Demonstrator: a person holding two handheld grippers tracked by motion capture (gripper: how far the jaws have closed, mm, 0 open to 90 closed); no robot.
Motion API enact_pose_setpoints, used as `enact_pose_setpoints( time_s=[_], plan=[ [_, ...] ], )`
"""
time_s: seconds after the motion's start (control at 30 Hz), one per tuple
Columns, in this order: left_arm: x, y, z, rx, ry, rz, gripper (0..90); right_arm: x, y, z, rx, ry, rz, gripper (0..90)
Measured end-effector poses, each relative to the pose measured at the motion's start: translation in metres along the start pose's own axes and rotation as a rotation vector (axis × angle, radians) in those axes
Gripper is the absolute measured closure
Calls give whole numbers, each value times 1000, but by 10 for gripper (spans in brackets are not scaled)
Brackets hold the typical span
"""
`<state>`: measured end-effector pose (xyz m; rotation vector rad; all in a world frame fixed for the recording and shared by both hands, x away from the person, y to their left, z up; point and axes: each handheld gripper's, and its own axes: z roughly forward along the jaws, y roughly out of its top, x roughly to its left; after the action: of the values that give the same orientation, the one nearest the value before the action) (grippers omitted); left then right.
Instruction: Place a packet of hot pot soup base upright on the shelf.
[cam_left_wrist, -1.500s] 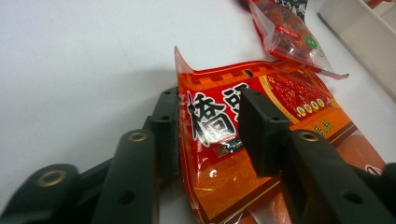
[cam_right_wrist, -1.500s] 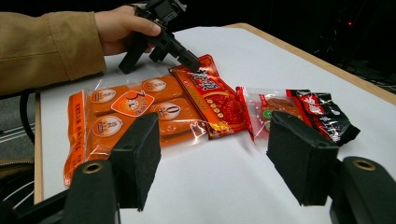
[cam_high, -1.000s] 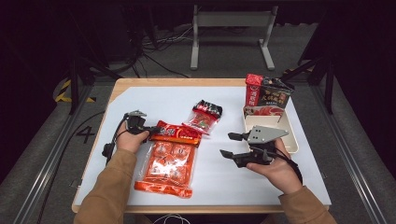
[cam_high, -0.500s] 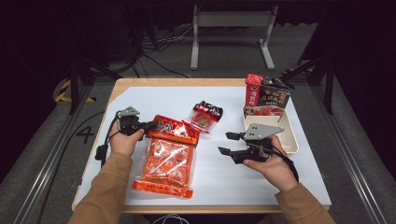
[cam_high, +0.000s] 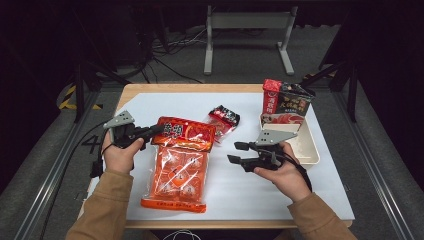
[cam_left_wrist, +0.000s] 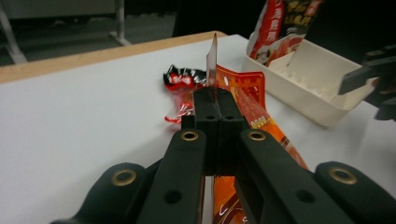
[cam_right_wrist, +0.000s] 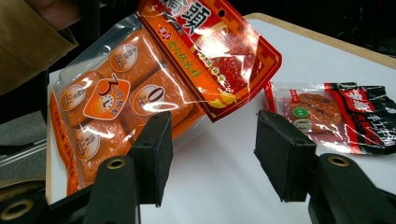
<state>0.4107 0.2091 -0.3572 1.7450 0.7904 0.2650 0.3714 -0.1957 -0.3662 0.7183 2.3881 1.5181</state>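
A large orange snack packet (cam_high: 177, 170) lies lengthwise on the white table top, its top end lifted off the surface. My left gripper (cam_high: 155, 131) is shut on that top end's left corner. In the left gripper view the thin packet edge (cam_left_wrist: 214, 60) stands up from between the closed jaws of the left gripper (cam_left_wrist: 217, 100). My right gripper (cam_high: 235, 152) hangs to the right of the packet, apart from it. Its jaws have just been closing and stand open with nothing between them. In the right gripper view the right gripper (cam_right_wrist: 210, 149) faces the packet (cam_right_wrist: 154, 79).
A small red and black snack packet (cam_high: 224, 117) lies behind the big one, also seen as the small packet (cam_right_wrist: 336, 112). A white tray (cam_high: 307, 145) at the right holds an upright red and black pack (cam_high: 285, 100). The table's wooden edge (cam_high: 200, 87) runs along the back.
My left hand has risen and lifted the top end of the orange packet. The right gripper's jaws have narrowed while the hand has stayed in place.
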Motion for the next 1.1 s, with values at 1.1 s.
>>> enact_pose_setpoints(
  time_s=[1.1],
  plan=[
    [-62, 28, -31, -128, -138, 169, 900, 15, 11, 30, -53, 124, -16, 298]
  ],
)
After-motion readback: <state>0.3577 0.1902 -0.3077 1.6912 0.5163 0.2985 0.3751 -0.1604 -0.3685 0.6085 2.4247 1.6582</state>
